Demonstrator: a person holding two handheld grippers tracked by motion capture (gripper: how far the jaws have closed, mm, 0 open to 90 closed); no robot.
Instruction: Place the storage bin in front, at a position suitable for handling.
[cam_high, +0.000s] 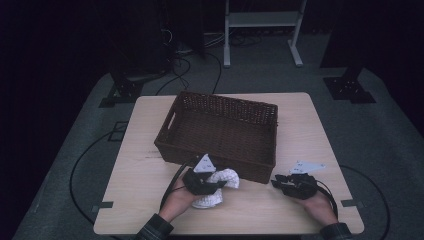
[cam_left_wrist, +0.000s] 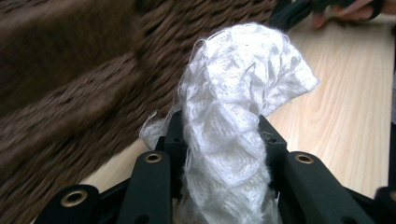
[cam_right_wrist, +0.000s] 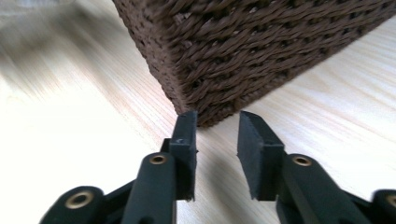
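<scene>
White knit cloth (cam_left_wrist: 233, 116) beside basket (cam_high: 220, 130)

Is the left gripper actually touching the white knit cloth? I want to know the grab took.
Touching. The left gripper view shows the white knit cloth bunched between the left gripper jaws, both pressing on its sides.

a light wooden table (cam_high: 300, 125) carries a brown wicker basket (cam_high: 220, 132).

White knitted cloth (cam_left_wrist: 233, 116) — brown woven wicker basket (cam_high: 220, 130) — pale wood table (cam_high: 310, 135)
</scene>
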